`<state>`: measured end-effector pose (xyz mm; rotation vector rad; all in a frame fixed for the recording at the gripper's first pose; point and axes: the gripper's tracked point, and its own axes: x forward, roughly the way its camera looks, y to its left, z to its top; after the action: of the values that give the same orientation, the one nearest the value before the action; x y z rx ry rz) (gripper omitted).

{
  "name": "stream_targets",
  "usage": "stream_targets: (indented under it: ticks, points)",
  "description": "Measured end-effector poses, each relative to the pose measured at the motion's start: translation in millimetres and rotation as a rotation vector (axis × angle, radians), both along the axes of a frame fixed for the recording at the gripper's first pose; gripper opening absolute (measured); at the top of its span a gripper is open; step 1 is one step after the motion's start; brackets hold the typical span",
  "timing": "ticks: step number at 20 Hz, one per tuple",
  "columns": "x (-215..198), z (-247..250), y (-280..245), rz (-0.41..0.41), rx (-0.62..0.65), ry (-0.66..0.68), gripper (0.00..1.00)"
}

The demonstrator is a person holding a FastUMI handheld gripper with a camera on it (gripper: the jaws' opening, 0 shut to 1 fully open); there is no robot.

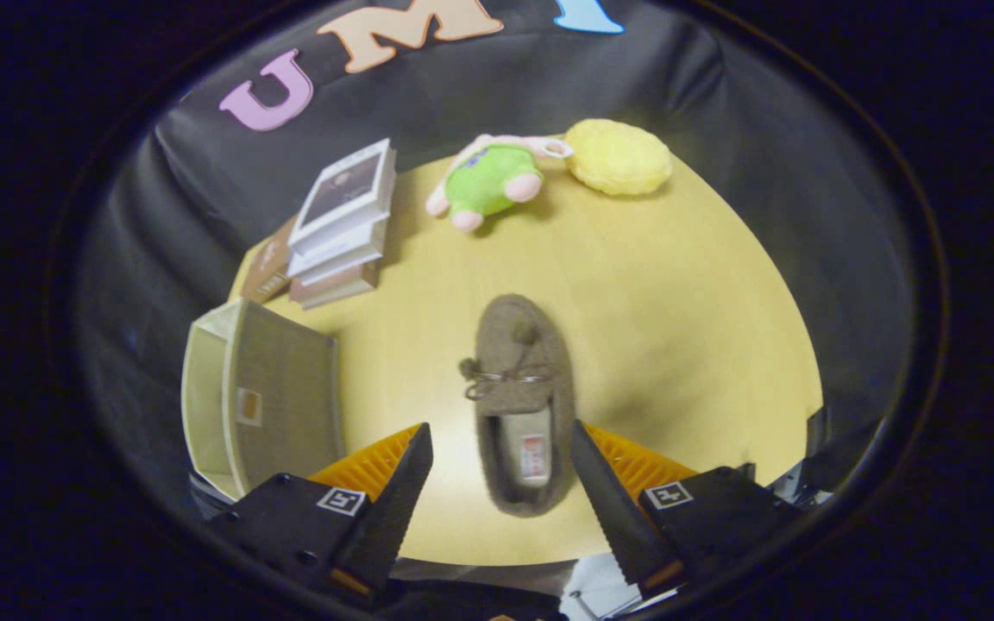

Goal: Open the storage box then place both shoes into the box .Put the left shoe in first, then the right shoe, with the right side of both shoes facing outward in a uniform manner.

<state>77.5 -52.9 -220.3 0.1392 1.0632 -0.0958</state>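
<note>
One shoe btwn spread gripper fingers (storage box left).

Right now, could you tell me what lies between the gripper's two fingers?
In the gripper view, the open gripper has the heel end of the brown shoe lying between its fingers on the yellow table; neither finger touches it.

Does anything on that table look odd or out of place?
Only one shoe lies on the table, heel between the open gripper fingers. The box sits on its side, left of them.
</note>
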Motion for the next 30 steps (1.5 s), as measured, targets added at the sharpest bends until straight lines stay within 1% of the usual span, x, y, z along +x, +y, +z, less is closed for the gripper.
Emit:
stream_targets:
  ticks: [4, 6, 9, 11, 14, 17, 19, 21, 24, 30]
  points:
    - [4.6, -44.9, -29.8, -0.003, -0.048, 0.085, 0.99]
    - [7.0, -60.4, -34.3, 0.009, -0.057, 0.113, 0.99]
    - [12.2, -67.9, -44.5, 0.027, -0.094, 0.120, 0.74]
    - [15.3, -70.7, -48.1, 0.026, -0.102, 0.121, 0.58]
    - [15.5, -73.0, -40.3, 0.033, -0.069, 0.131, 0.34]
    - [15.9, -72.7, -37.8, 0.031, -0.074, 0.133, 0.09]
    - [16.3, -71.8, -35.0, 0.011, -0.036, 0.117, 0.03]
    - [14.5, -67.2, -27.9, -0.004, 0.042, 0.107, 0.03]
    - [16.1, -53.3, -13.2, -0.056, 0.181, 0.072, 0.03]
    - [22.8, -6.9, 6.8, -0.103, 0.350, -0.001, 0.03]
